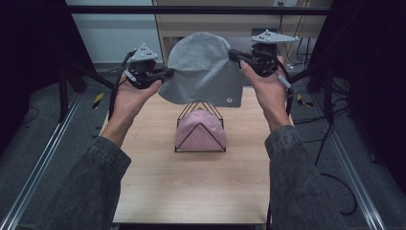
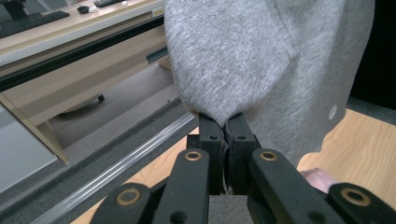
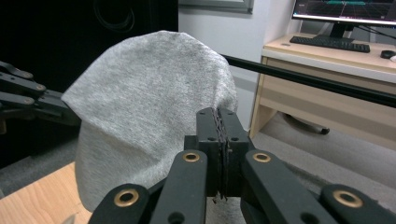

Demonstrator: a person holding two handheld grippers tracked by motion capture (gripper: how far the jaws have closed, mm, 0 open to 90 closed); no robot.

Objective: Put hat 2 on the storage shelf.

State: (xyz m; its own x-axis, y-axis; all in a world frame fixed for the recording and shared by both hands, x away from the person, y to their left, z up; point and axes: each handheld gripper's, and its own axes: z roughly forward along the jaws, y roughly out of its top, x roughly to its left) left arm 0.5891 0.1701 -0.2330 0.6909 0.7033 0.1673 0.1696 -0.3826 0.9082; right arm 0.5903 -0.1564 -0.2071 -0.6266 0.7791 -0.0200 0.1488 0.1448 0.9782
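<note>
Grey beanie [image 1: 203, 67] is up in the air over the far end of the wooden table [image 1: 191, 187], stretched out between both grippers. Left gripper [image 1: 167, 74] has its jaws clamped tight on the hat's left edge; in the left gripper view you can see the fabric [image 2: 261, 60] pinched right between the two black jaws. Right gripper [image 1: 234, 55] is doing the same on the opposite edge, jaws closed on the knit [image 3: 149, 107]. The hat hangs open side down with a small round logo near its lower right corner. Right below it sits a black wire stand [image 1: 200, 127] with a pink beanie [image 1: 200, 130] already pulled over it, the grey one not touching it.
</note>
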